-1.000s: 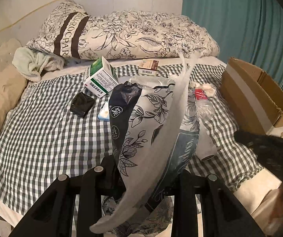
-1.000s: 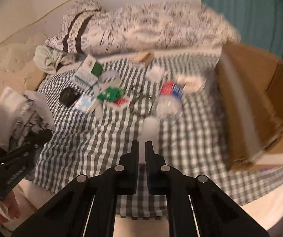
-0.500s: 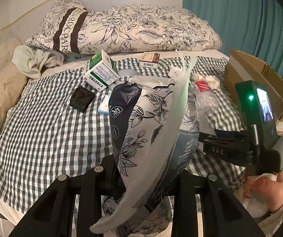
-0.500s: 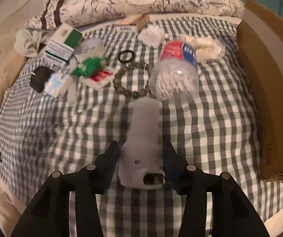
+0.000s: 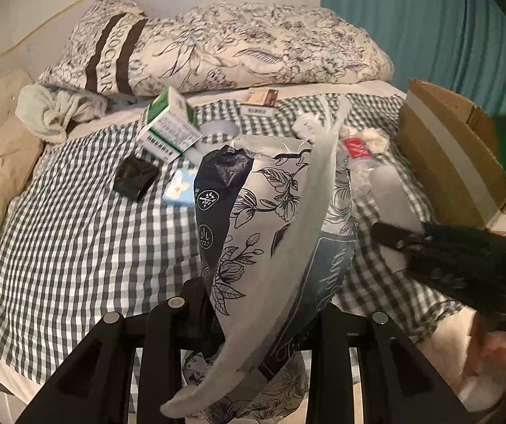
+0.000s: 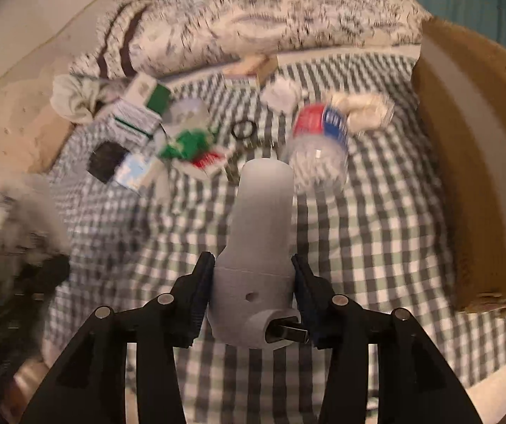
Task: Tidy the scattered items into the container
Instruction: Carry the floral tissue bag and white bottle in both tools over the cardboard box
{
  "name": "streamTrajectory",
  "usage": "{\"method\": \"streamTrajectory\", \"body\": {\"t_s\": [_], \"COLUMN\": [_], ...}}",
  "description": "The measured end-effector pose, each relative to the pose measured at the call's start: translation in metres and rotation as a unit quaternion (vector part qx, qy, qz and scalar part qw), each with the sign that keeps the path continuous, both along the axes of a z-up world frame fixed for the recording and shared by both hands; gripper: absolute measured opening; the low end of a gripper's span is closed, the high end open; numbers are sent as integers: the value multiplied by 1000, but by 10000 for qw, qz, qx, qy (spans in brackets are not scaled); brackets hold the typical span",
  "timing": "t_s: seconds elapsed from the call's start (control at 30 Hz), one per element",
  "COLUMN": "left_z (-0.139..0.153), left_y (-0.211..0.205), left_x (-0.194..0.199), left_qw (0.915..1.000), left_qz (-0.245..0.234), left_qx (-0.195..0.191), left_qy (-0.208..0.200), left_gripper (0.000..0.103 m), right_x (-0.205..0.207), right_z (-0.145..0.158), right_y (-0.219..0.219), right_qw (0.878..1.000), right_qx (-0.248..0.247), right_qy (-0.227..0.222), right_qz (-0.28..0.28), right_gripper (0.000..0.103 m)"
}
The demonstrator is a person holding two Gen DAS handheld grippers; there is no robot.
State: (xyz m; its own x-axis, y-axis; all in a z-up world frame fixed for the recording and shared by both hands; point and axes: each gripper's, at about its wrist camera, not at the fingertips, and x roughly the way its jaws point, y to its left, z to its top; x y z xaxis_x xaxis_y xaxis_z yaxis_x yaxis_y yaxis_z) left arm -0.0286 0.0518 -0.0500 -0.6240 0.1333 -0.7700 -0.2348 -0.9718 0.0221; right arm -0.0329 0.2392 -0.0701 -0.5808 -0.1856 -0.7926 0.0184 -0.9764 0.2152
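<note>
1. The right claw (image 6: pixel 253 282), shut and empty a second ago, now grips a grey device (image 6: pixel 260 243) over the checked bed (image 6: pixel 376 233).
2. The left claw (image 5: pixel 253 314) still clamps a floral bag (image 5: pixel 274 219).
3. The cardboard box (image 6: pixel 472 162) sits at right, unchanged.

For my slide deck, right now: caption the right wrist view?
Right gripper straddles a grey plastic device on the checked bedsheet.
</note>
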Motion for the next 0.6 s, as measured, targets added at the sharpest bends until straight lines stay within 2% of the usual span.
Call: {"method": "streamTrajectory", "body": {"t_s": [0.13, 0.27, 0.4, 0.5, 0.6], "left_z": [29, 72, 103, 118, 121], "left_y": [29, 84, 143, 192, 243], "left_x": [-3, -5, -5, -2, -6], "left_qw": [9993, 9946, 9843, 9760, 9659], "left_qz": [-285, -851, -1533, -1956, -2421], "left_qx": [143, 256, 604, 647, 744], "left_qy": [173, 540, 637, 700, 536], "left_gripper": [31, 31, 31, 31, 31], "right_x": [15, 27, 40, 48, 47], "right_z": [46, 91, 132, 149, 155], "right_y": [12, 36, 83, 130, 175], "right_qw": [9992, 9966, 9915, 9869, 9819], "right_qx": [-36, 133, 472, 599, 733], "right_qy": [405, 780, 1079, 1119, 1045], "right_qz": [-52, -209, -562, -992, -1402], "right_gripper": [45, 45, 45, 45, 45]}}
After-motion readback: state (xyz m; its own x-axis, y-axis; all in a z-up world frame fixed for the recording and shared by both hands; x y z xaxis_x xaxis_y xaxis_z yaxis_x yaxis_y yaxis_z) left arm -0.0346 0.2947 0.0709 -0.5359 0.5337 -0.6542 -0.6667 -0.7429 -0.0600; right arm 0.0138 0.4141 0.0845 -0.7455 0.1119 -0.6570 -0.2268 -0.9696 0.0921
